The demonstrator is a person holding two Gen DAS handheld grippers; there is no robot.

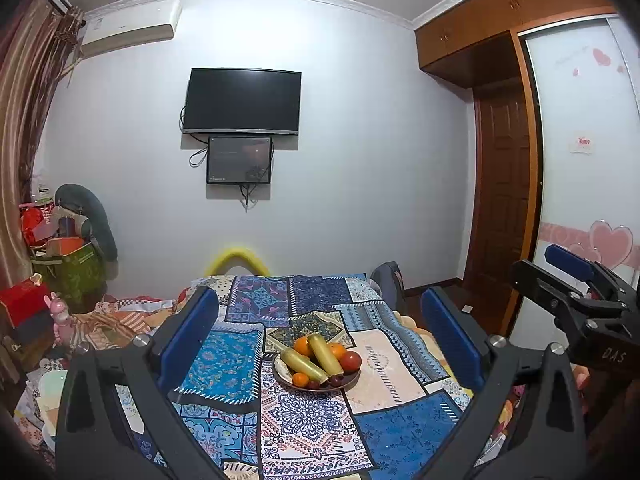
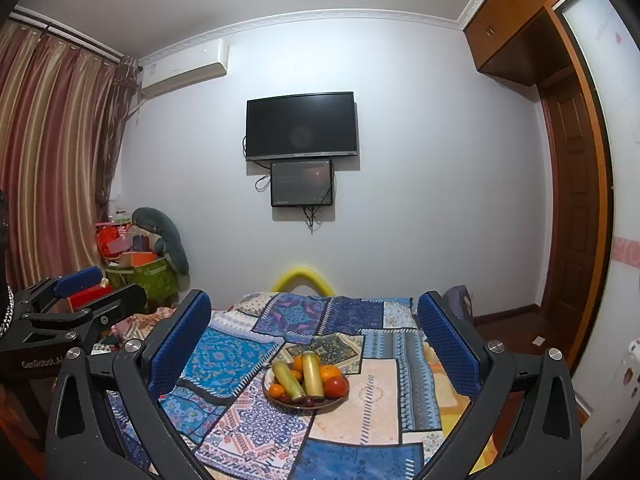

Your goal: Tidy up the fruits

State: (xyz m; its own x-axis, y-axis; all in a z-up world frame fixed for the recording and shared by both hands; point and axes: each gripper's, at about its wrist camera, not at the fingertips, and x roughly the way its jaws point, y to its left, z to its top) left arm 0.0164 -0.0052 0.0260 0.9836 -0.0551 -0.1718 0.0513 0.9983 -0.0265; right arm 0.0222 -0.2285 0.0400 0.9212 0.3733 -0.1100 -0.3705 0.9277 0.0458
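A dark plate [image 1: 352,381] [image 2: 336,402] piled with fruit stands on a patchwork cloth. On it lie two yellow-green corn cobs [image 1: 326,354] [image 2: 312,374], oranges [image 1: 302,346] [image 2: 329,372], a red apple [image 1: 350,361] [image 2: 335,387] and small dark fruits at the front rim. My left gripper [image 1: 318,336] is open and empty, held above and short of the plate. My right gripper [image 2: 314,340] is open and empty too, beside the left one; it shows at the right edge of the left wrist view [image 1: 576,280], and the left gripper shows at the left of the right wrist view [image 2: 92,292].
The patchwork cloth [image 1: 312,420] [image 2: 384,412] covers the table. Boxes and bags [image 1: 68,256] [image 2: 136,260] are piled at the left by a curtain [image 2: 52,168]. A TV [image 1: 242,101] hangs on the far wall. A wooden door [image 1: 502,216] is at the right.
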